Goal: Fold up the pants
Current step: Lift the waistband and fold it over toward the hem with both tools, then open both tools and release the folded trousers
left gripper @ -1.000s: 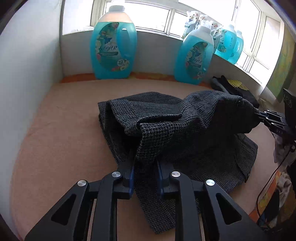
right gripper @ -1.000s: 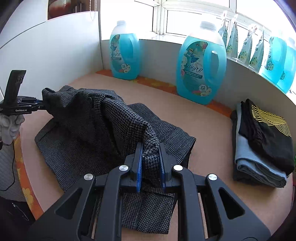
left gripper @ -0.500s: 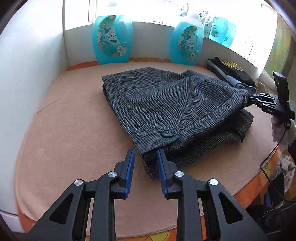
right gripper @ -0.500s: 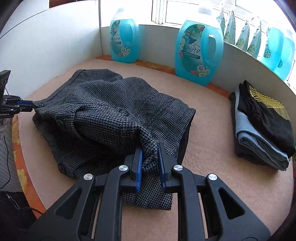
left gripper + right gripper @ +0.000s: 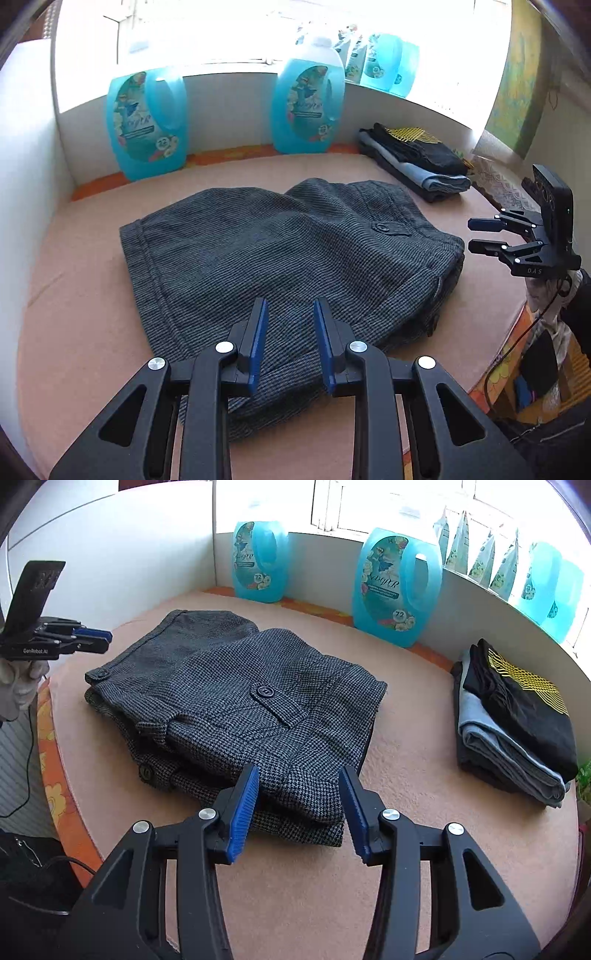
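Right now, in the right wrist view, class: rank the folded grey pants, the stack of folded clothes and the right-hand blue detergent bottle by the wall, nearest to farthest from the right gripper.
1. Grey pants: directly ahead of the right gripper, their near edge between its opening jaws.
2. Stack of folded clothes: off to the right.
3. Blue detergent bottle: at the far wall.
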`<state>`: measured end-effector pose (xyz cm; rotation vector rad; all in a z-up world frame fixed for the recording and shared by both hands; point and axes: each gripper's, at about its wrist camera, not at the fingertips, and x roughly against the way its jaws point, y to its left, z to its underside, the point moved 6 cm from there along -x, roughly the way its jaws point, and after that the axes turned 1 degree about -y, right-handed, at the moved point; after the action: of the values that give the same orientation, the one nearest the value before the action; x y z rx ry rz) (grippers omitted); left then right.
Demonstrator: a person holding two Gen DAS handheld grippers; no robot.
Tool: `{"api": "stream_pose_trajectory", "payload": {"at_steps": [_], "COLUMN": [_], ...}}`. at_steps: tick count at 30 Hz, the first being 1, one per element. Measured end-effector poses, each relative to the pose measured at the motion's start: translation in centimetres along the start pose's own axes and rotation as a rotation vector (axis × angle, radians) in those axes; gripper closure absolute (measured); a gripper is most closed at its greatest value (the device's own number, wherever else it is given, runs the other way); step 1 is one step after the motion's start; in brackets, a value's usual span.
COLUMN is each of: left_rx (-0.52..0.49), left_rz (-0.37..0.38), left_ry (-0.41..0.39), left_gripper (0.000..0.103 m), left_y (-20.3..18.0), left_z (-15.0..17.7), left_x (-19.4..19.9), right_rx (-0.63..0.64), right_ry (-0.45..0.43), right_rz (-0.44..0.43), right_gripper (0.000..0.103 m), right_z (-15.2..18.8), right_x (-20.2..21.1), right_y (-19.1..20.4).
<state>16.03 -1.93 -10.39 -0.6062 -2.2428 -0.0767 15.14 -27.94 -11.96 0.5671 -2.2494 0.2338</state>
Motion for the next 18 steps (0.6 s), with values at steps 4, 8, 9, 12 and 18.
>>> {"api": "stream_pose_trajectory", "payload": {"at_steps": [4, 8, 9, 12, 18], "left_rx": [-0.077, -0.087, -0.086, -0.076, -0.052], "left_rz": [0.06, 0.096, 0.098, 0.102, 0.059], "left_ry": [0.031, 0.094, 0.11, 0.141, 0.103], "left_gripper": [0.079, 0.079, 0.079, 0.079, 0.079], "left_y": [-3.3, -4.5, -4.6, -4.5, -2.9], "left_z": [-0.6, 0.2, 0.6, 1.5, 1.4], "left_x": [-3.0, -5.6, -6.2, -7.3, -5.7], "right_rx": [-0.205, -0.351, -0.382, -0.48, -0.545], "right_ry": [-0.029, 0.019, 0.038, 0.083, 0.131], "right_rz": [-0.016, 0.007, 0.015, -0.005, -0.071], "right_gripper": [0.038, 0.038, 0.038, 0.037, 0.035], "right_z": [-2.2, -4.3, -4.6, -5.2, -5.5], "right_x": [-1.0, -5.4, -6.7, -10.6, -15.3], "right_y": [-4.1, -8.4, -9.5, -11.8, -12.0]}}
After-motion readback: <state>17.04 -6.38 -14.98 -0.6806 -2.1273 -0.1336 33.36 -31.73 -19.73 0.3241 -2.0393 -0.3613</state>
